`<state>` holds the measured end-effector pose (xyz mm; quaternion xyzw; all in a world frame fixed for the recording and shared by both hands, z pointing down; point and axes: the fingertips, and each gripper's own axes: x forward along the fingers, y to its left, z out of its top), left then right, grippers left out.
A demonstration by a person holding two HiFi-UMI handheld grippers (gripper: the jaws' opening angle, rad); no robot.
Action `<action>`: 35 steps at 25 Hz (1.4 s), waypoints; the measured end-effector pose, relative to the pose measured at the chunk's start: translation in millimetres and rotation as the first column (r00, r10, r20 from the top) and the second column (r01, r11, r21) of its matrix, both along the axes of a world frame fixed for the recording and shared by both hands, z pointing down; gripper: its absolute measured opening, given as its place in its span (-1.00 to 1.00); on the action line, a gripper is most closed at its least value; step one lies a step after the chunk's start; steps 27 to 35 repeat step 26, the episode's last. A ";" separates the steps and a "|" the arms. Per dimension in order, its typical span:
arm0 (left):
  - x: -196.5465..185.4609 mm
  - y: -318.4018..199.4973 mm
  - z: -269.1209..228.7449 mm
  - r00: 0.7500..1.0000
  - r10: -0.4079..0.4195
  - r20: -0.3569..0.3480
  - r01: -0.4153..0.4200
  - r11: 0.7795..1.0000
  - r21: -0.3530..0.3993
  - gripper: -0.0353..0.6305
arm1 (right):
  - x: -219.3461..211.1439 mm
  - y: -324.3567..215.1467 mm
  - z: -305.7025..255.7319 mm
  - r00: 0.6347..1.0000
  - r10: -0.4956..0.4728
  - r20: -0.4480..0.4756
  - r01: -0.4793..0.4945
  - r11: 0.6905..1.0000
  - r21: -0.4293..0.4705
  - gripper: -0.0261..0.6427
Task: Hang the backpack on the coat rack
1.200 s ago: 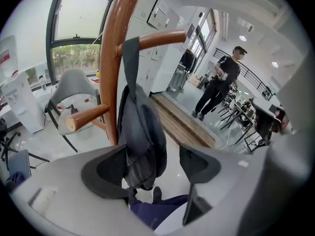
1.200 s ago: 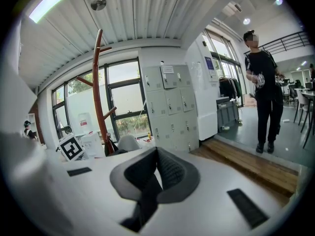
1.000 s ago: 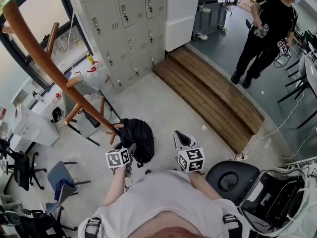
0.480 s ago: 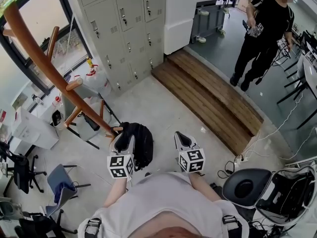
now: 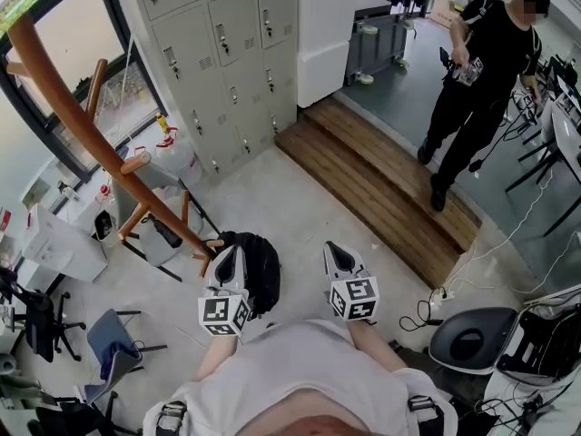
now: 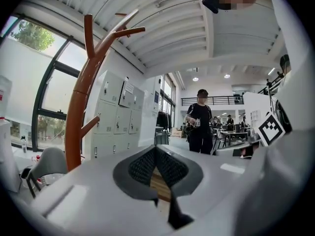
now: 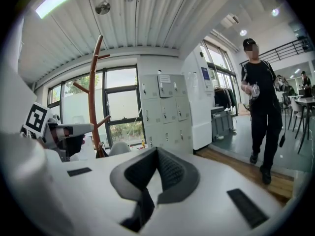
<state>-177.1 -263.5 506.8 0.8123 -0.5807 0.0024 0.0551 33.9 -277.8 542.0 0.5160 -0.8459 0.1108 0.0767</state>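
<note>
Bare office floor [image 5: 300, 198] before grey lockers [image 5: 218, 53]: the black backpack [image 5: 259, 266] lies by the coat rack [image 5: 86, 116] foot. Left claw [image 5: 229, 254] and right claw [image 5: 332, 251] are both clenched on nothing, so I judge the strap missed and the bag likely left behind.

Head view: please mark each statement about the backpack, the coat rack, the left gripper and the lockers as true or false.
1. The backpack is black. True.
2. The left gripper grips the backpack. False: its jaws are together with nothing between them.
3. The coat rack is brown wood. True.
4. The lockers are red. False: they are grey.
</note>
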 end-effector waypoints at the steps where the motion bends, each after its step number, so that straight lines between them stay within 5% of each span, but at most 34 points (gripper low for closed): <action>1: 1.1 1.7 1.6 1.000 0.006 0.007 -0.006 1.000 0.001 -0.87 | 1.4 1.4 -2.7 1.000 0.008 -0.004 -0.008 1.000 0.017 -0.90; 35: 7.6 1.4 17.4 0.997 0.029 -0.074 -0.035 0.996 -0.079 -0.86 | 9.6 -0.5 -18.1 0.999 0.047 0.025 -0.049 0.996 0.079 -0.90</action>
